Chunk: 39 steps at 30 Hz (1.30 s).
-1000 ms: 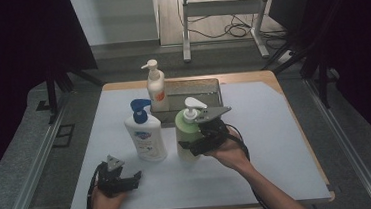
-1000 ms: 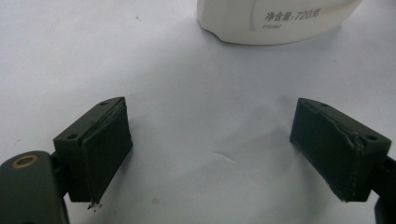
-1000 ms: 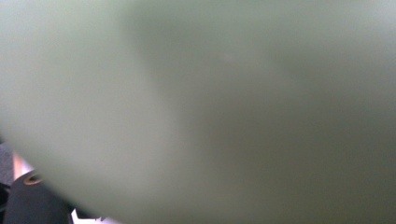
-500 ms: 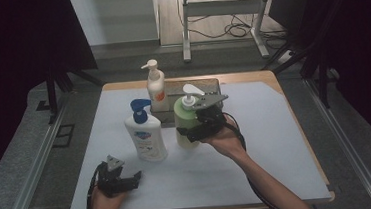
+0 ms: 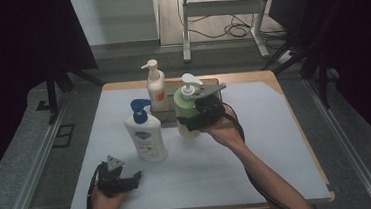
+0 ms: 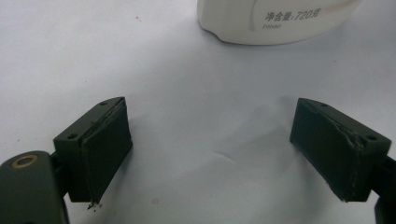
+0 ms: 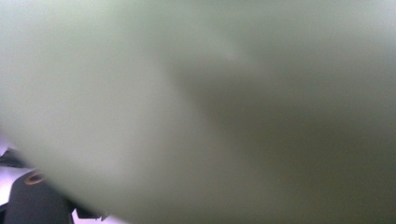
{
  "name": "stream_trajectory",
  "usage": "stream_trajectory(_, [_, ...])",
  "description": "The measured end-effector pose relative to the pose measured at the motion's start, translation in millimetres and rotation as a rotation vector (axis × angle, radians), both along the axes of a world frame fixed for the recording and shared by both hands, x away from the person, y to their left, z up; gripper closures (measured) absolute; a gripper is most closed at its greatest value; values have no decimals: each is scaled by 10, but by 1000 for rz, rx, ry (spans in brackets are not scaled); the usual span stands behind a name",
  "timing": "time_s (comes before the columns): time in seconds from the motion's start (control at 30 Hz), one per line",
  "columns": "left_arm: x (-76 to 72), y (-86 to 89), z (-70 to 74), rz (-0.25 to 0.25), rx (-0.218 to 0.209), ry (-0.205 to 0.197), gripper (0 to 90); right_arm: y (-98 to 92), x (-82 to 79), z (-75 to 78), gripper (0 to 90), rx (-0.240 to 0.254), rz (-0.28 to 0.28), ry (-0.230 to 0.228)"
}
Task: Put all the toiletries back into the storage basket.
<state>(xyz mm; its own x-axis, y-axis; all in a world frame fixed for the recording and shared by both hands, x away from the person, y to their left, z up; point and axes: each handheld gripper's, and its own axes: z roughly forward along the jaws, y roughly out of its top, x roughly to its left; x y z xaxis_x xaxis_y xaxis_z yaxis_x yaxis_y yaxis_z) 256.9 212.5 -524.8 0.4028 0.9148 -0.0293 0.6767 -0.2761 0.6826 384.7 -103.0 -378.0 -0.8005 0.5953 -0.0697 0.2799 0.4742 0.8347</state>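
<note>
The green bottle point(image 5: 186, 109) has a white pump. The white bottle point(image 5: 146, 137) has a blue pump. The table point(image 5: 277, 142) is white. The hand-held grippers are black.

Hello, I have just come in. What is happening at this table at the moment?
A person works at a table with a tool in each hand. The right tool grips a green pump bottle by its body, near a dark tray at the far side. The left tool rests open near the front edge, holding nothing. A white bottle with a blue pump stands in front of it, and a white bottle with an orange label stands by the tray.
</note>
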Motion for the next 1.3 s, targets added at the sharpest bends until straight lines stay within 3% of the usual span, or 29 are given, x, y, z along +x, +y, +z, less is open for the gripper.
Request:
stream_trajectory(0.97, [-1, -2, 0, 2, -2, 1, 118, 112, 440, 195, 122, 1, -94, -6])
stream_trajectory(1.3, [-1, -2, 0, 2, -2, 1, 118, 156, 601, 194, 121, 5, -125, -8])
